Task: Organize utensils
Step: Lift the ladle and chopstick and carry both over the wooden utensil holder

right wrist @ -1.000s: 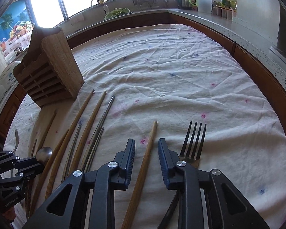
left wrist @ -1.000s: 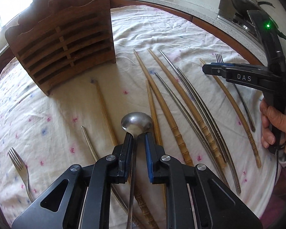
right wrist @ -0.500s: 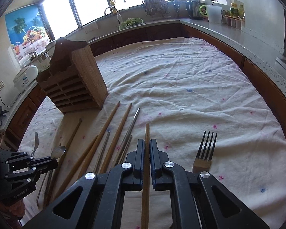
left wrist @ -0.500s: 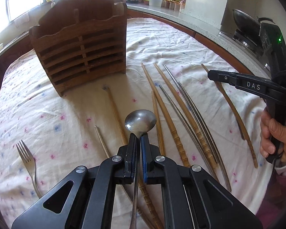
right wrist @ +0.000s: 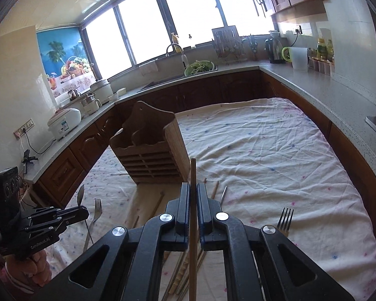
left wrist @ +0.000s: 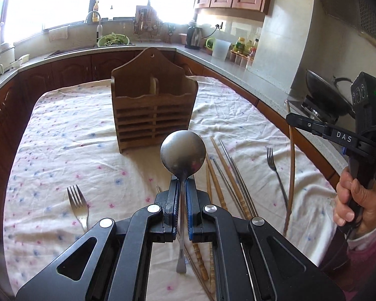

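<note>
Now the left gripper [left wrist: 180, 190] has its jaws clamped on the shiny round metal spoon [left wrist: 183, 154], the right gripper [right wrist: 193, 195] has its jaws clamped on the long thin wooden chopstick [right wrist: 193, 173], and both should go slowly, straight down into the brown wooden slatted holder [left wrist: 153, 115] on the cloth-covered counter [left wrist: 62, 135].

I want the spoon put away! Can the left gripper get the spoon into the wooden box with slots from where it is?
Probably yes. The left gripper is shut on the round-bowled metal spoon, lifted off the cloth, and the slatted wooden utensil holder stands straight ahead with its top compartments open and nothing between them.
</note>
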`<state>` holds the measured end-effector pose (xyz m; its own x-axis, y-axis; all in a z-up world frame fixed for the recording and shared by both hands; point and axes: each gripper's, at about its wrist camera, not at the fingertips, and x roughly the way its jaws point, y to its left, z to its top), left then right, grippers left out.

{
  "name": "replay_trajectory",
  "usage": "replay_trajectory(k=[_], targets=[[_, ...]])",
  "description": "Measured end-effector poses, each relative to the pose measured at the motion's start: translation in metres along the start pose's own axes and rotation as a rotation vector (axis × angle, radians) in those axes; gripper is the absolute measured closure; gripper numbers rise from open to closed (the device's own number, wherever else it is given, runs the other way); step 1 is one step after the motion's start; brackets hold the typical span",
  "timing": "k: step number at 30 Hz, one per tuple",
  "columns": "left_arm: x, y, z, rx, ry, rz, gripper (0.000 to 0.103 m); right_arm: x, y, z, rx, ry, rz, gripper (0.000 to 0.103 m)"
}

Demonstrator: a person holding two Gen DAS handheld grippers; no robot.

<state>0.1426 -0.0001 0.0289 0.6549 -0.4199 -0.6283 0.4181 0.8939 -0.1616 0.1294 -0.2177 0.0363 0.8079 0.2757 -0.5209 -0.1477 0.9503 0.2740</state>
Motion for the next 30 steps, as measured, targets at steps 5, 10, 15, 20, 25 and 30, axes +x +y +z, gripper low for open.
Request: replay_trajectory(k=[5,10,15,20,25,30], targets=[[-0.020,0.010,0.004,-0.026,-0.053,0.011,0.099,-0.011,0.012,0.009,-0.012,-0.035,0.023,0.098],[-0.032,0.019,0.008,-0.051,-0.086,0.019,0.099,-0.016,0.019,0.013,-0.021,-0.054,0.038,0.098],[-0.038,0.025,0.011,-0.064,-0.108,0.026,0.099,-0.023,0.025,0.021,-0.027,-0.081,0.053,0.098],[-0.041,0.027,0.018,-0.068,-0.127,0.037,0.099,-0.022,0.029,0.033,-0.037,-0.108,0.063,0.098],[-0.043,0.032,0.030,-0.074,-0.151,0.049,0.099,-0.016,0.032,0.049,-0.030,-0.134,0.076,0.098],[-0.043,0.041,0.055,-0.089,-0.192,0.052,0.099,-0.007,0.035,0.073,-0.023,-0.180,0.091,0.098]])
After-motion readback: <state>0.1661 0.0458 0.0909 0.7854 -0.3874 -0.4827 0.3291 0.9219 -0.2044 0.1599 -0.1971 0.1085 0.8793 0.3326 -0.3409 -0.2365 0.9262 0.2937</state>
